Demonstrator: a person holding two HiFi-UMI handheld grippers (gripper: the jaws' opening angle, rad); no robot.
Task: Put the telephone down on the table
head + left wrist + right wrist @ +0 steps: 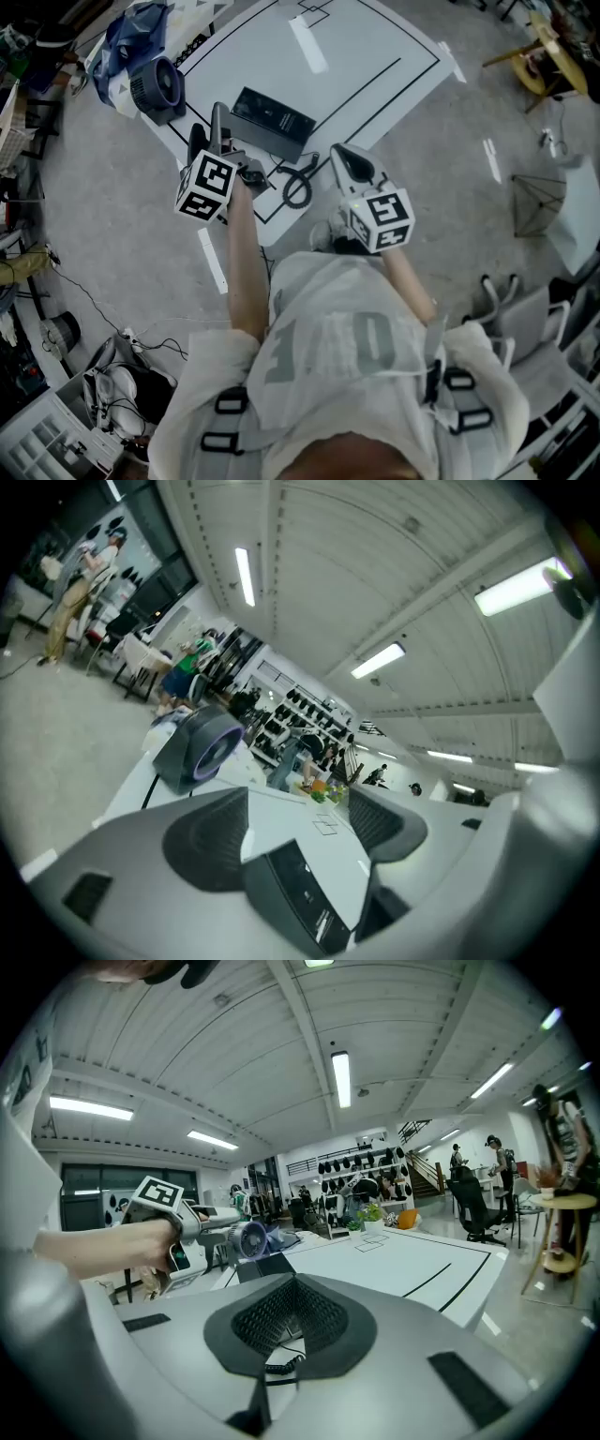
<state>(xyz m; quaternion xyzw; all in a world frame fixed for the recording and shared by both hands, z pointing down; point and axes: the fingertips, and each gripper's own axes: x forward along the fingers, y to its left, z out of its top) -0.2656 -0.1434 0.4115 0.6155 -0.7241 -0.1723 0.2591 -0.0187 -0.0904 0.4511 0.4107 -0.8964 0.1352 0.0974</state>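
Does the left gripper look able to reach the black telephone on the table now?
Probably yes. The left gripper's jaws stand apart, and the telephone lies on the table just ahead of them with nothing between. The fan stands aside.

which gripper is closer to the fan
Left. In the head view the left gripper is just right of the fan and slightly nearer the person. The right gripper is well off to the right, beyond the phone.

I get bright, even light from ceiling strip lamps (340, 1077), faint shadows, and fisheye-bent, dark-cornered edges in both gripper views.
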